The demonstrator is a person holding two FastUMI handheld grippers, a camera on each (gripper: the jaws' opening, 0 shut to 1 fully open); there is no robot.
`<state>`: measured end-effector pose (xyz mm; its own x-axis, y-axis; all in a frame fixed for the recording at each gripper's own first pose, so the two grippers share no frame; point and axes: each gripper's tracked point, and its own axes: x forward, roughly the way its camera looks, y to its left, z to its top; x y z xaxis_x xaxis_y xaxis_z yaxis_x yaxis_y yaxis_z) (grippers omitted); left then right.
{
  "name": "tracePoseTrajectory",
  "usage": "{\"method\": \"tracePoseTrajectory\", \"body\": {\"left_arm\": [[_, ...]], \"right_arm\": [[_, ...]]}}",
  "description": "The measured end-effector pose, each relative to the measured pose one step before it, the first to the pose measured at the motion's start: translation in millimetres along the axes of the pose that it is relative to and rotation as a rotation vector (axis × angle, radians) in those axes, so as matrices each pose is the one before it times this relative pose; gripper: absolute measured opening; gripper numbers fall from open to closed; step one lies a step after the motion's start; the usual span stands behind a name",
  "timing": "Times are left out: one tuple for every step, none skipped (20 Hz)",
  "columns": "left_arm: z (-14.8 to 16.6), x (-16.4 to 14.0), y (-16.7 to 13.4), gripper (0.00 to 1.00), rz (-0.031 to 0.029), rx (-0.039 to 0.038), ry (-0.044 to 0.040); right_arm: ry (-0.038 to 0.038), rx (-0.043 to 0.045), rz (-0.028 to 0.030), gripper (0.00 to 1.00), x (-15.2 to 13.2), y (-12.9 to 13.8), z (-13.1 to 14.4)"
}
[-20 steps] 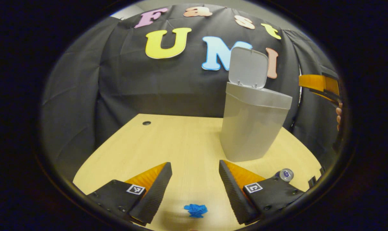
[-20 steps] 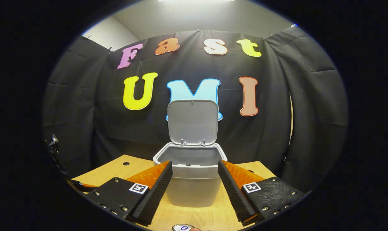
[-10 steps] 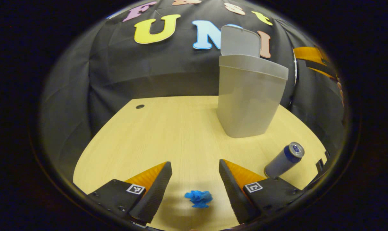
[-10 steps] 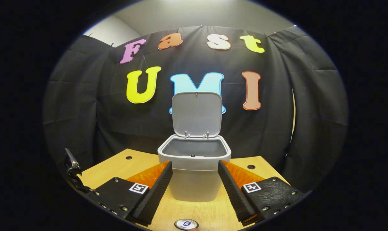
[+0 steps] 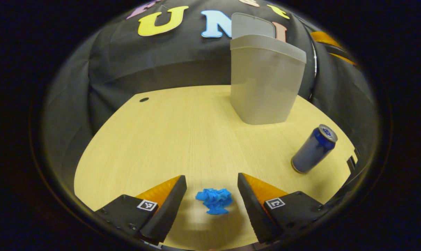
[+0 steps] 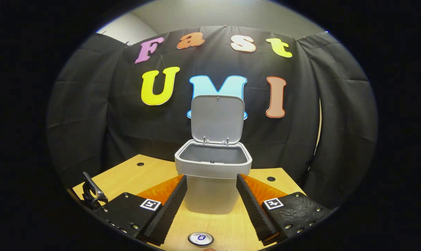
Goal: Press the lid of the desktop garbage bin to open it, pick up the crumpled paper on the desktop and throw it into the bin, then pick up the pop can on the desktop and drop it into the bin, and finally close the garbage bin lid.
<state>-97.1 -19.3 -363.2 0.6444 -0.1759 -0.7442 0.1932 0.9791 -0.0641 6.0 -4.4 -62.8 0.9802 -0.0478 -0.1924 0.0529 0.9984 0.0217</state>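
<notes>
Crumpled paper [image 5: 214, 200] apparently between open left gripper's [image 5: 212, 205] fingers.

The tabletop [image 5: 168, 132] is pale, light-grained wood with a rounded front edge in the left gripper view. A small dark round hole [image 5: 144, 99] sits near its far left corner, close to the wall. In the right gripper view the same tabletop [image 6: 133, 177] shows two such holes, one at the far left [image 6: 140, 164] and one at the far right [image 6: 271, 179]. Black cloth [image 6: 92, 111] hangs in soft folds behind and around the tabletop, forming the booth's wall. Above the cloth, a plain light-coloured room wall [image 6: 210, 14] and a paler corner panel [image 6: 121, 29] are visible.
</notes>
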Motion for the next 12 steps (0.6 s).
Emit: {"method": "tracePoseTrajectory", "body": {"left_arm": [[-5.35, 2.52, 0.43, 0.99, 0.00057, 0.00196, 0.01182], [-3.89, 1.61, 0.8, 0.97, 0.00215, 0.00086, 0.0078], [-4.18, 1.47, 0.71, 0.99, 0.0006, -0.00148, 0.00804], [-3.59, 1.95, -0.11, 0.99, -0.00149, -0.00237, 0.01104], [-4.49, 1.34, 0.35, 0.99, -0.00138, -0.00236, 0.01054], [-3.03, 2.93, -0.94, 0.99, -0.00428, 0.00039, 0.01032], [-3.69, 2.45, -0.17, 0.97, -0.00049, 0.0039, 0.01077], [-2.63, 2.38, 0.3, 0.97, 0.00263, 0.00503, 0.00826], [-2.61, 1.63, -0.46, 0.97, -0.00291, 0.00235, 0.00799], [-2.77, 1.5, 0.02, 0.97, 0.0017, 0.00069, 0.00973], [0.44, 0.4, 1.02, 0.98, 0.00151, 0.01121, -0.0084], [-0.16, 0.44, -0.93, 0.89, 0.00035, 0.0066, -0.00079]], "right_arm": [[0.0032, -0.00411, 0.00135, 0.92, -2.19, 0.57, -1.23], [0.00058, -0.0017, -0.00003, 0.92, -1.49, -0.04, 0.55], [-0.00033, -0.00039, -0.00238, 0.92, -1.3, -0.83, -0.47], [-0.0008, 0.00004, -0.00197, 0.92, -0.6, -0.46, 0.15], [0.00054, 0.00112, -0.00192, 0.92, -0.48, 0.66, -0.34], [0.00066, 0.00117, -0.00071, 0.92, -1.07, 0.59, -0.25], [-0.00039, 0.00102, -0.00035, 0.92, -0.2, 0.58, -0.22], [0.00016, -0.00023, -0.00085, 0.92, -0.08, -0.24, 0.62], [0.00023, -0.0007, -0.00135, 0.92, -0.45, -0.16, -0.49], [-0.00048, -0.00041, -0.00217, 0.92, -0.75, -0.42, -0.53], [-0.0003, -0.00037, -0.00355, 0.92, -1.37, -0.03, -0.89], [0.0015, -0.00036, -0.00393, 0.92, 0.17, -1.61, -1.04]]}}
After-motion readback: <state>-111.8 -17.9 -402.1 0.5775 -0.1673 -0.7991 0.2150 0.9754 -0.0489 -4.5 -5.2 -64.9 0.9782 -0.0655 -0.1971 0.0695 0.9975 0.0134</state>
